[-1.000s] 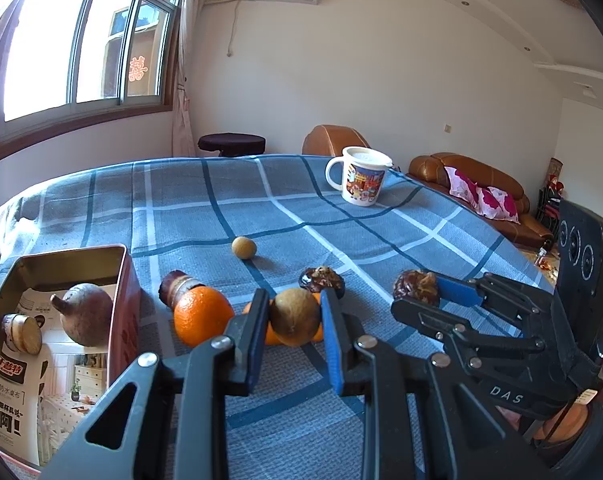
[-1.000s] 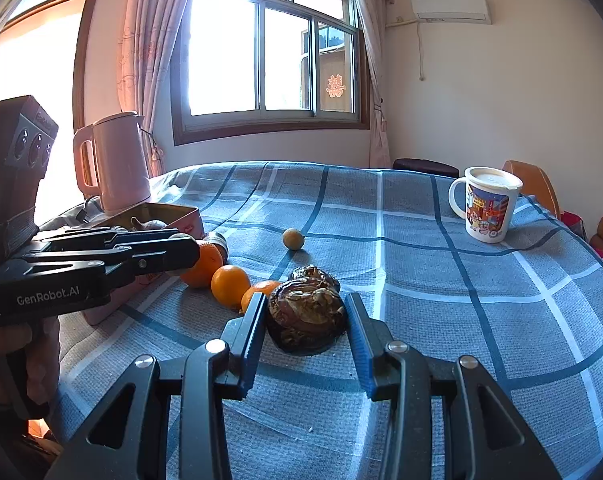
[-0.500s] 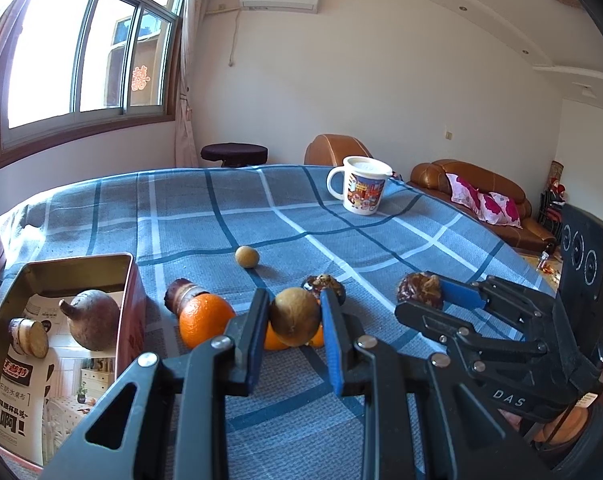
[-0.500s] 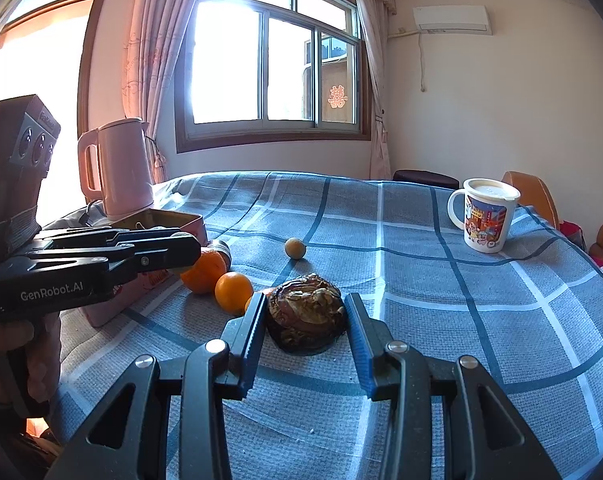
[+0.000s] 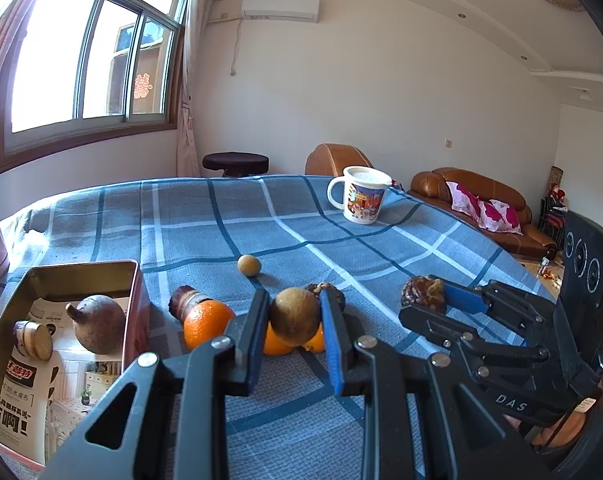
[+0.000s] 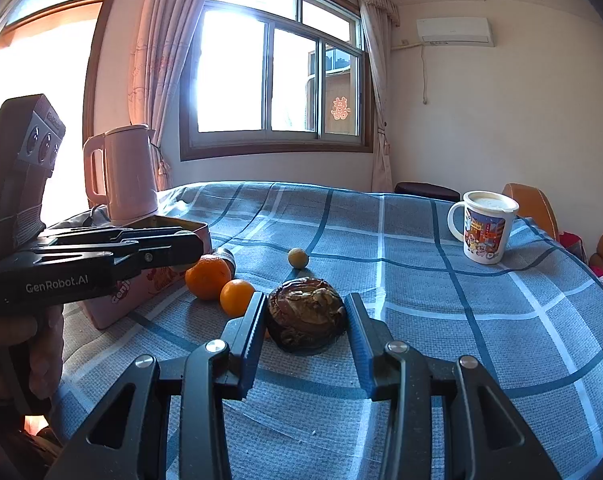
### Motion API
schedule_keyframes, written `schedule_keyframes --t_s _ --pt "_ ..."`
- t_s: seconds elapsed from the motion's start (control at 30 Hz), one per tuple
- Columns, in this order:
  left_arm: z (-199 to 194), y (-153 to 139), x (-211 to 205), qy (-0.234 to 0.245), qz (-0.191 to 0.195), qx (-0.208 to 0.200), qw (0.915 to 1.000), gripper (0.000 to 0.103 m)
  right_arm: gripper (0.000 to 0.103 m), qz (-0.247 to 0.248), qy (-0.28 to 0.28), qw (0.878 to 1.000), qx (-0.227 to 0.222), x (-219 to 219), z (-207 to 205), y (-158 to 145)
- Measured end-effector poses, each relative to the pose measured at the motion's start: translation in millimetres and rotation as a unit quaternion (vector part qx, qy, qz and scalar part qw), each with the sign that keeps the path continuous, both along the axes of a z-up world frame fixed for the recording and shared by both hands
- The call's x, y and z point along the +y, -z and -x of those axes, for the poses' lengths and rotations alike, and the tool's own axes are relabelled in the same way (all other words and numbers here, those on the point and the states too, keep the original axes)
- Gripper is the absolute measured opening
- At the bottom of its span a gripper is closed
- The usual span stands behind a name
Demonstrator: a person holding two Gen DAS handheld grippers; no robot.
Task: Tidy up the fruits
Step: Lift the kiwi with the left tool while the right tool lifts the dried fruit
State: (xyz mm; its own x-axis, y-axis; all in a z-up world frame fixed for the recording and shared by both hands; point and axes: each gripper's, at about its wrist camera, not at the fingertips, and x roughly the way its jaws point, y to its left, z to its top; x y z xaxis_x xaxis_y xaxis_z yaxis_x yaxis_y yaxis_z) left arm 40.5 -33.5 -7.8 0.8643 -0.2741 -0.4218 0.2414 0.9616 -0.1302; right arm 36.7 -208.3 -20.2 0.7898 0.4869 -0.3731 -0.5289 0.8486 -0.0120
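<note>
Fruit is in both claws now. The left gripper [image 5: 294,330] is clamped on a round brown fruit [image 5: 294,316], and the right gripper [image 6: 306,330] is clamped on a dark wrinkled fruit [image 6: 306,314]. Compared with a second ago, both cameras sit higher: the checked tablecloth [image 5: 261,220] falls away beneath the carried fruits, and the oranges [image 6: 207,276] look smaller and lower. I judge that both fruits are lifted and on their way to the tin box [image 5: 135,284] at the cloth's near left edge, which already holds a brown bulb-shaped fruit [image 5: 97,324] and a small cut piece [image 5: 33,338].

A small yellowish fruit [image 5: 249,265] lies alone near the middle of the cloth; a mug [image 5: 361,200] stands toward the far right edge. The fingers of the left claw hide most of the orange fruit behind them, so its count is unclear there. A dark object [image 5: 185,298] behind the nearest orange is partly covered and hard to name. The box's near end is cut off.
</note>
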Motion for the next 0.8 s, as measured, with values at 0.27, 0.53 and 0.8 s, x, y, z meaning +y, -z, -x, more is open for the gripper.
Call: schedule_keyframes --t_s 0.27,0.53,0.8 --pt "3 -2 0 -0.001 -0.002 -0.013 0.9999 0.027 0.041 -0.002 -0.001 1.0 -0.008 -1 3 -1" --pt "10 -4 0 -0.008 -0.011 -0.031 0.9994 0.027 0.041 -0.006 -0.005 1.0 -0.021 -3 7 -1" --pt "13 -5 2 -0.015 -0.019 -0.04 0.9989 0.027 0.041 -0.003 -0.013 1.0 -0.024 -1 8 -2"
